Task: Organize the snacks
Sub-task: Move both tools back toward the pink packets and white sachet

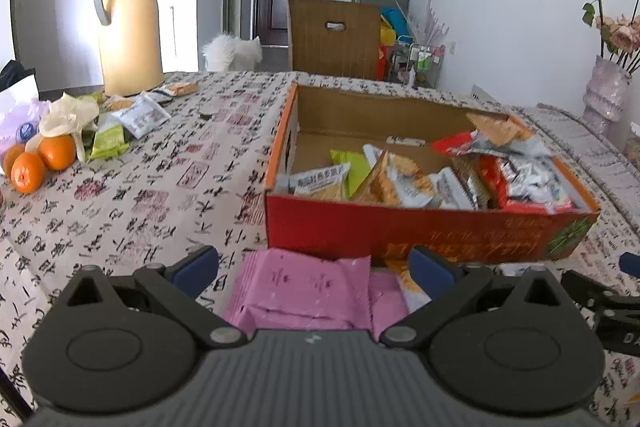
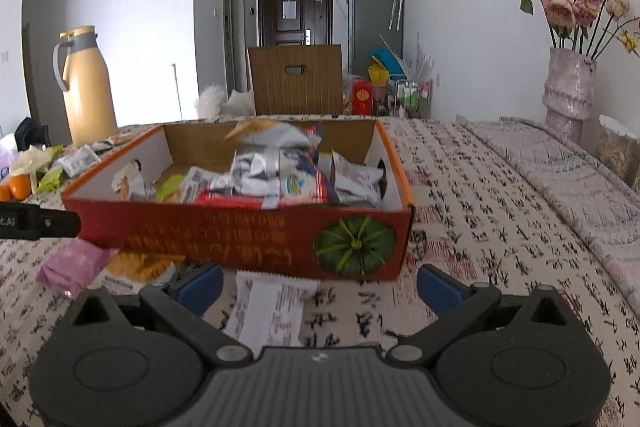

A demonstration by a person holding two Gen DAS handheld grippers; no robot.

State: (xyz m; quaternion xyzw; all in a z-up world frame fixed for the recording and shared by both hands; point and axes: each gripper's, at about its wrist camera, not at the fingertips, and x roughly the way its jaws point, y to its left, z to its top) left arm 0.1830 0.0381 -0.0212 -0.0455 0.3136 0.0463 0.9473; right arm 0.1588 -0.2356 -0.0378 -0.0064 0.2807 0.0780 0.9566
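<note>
A red cardboard box (image 1: 420,227) (image 2: 248,231) with several snack packets inside stands on the patterned tablecloth. In the left wrist view my left gripper (image 1: 316,269) is open, and pink snack packets (image 1: 304,287) lie on the cloth between its blue fingertips, just in front of the box. An orange-and-white packet (image 1: 408,283) lies beside them. In the right wrist view my right gripper (image 2: 320,285) is open over a white packet (image 2: 268,311) lying flat before the box. The pink packets (image 2: 72,263) and the orange packet (image 2: 140,267) show at the left there.
At the table's far left stand a yellow thermos jug (image 1: 128,23), oranges (image 1: 40,159) and more loose snack packets (image 1: 136,115). A vase of dried roses (image 2: 568,95) stands at the right. A wooden chair back (image 1: 334,39) rises behind the table, with a white dog (image 1: 232,51) beyond.
</note>
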